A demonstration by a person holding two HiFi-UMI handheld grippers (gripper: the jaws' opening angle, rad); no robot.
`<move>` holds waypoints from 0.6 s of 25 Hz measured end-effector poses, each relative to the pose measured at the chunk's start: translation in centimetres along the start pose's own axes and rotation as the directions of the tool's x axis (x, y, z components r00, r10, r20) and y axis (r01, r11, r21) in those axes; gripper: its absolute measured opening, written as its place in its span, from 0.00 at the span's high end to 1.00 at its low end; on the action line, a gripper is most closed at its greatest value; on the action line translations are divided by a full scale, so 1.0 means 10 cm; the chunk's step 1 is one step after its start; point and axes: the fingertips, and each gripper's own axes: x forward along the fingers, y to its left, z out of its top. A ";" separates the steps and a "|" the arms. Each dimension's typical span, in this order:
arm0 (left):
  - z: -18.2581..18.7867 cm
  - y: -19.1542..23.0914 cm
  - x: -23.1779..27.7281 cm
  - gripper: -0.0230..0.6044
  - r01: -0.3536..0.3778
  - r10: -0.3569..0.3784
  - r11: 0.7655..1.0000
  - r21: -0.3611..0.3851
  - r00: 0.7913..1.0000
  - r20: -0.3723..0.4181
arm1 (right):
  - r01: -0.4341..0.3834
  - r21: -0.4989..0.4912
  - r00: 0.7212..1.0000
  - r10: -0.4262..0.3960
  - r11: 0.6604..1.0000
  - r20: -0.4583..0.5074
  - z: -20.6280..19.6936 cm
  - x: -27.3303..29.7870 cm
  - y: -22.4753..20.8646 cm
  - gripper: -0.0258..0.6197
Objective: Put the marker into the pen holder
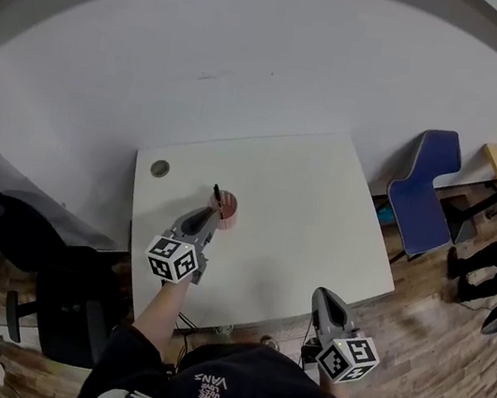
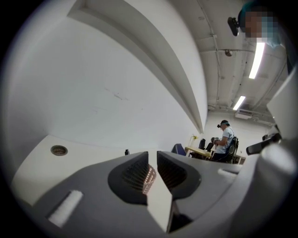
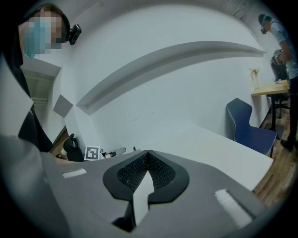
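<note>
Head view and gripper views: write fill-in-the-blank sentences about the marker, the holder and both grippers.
1. The marker stands in a ____ pen holder.
2. The left gripper is beside the holder, its jaws slightly ____.
3. The right gripper has its jaws ____.
4. The holder stands on a ____ table.
Missing words: pink; apart; together; white.

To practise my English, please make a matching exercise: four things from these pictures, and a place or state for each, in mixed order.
1 marker
2 blue chair
3 left gripper
4 right gripper

a fingers together
b in the pink pen holder
c fingers slightly apart
d beside the table

Pairs: 1-b, 2-d, 3-c, 4-a
</note>
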 end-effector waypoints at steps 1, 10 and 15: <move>0.02 -0.02 -0.02 0.79 -0.003 0.003 1.000 0.002 1.000 0.005 | -0.008 -0.001 1.000 0.008 1.000 -0.002 0.01 0.00 0.00 0.96; 0.10 -0.18 -0.23 0.88 -0.032 0.032 0.999 0.001 0.999 0.041 | -0.073 -0.002 0.997 0.073 0.997 -0.021 0.01 0.04 -0.04 0.96; 0.12 -0.29 -0.39 0.88 -0.058 0.058 0.998 0.002 0.997 0.059 | -0.124 -0.013 0.992 0.123 0.992 -0.039 0.00 0.11 0.00 0.96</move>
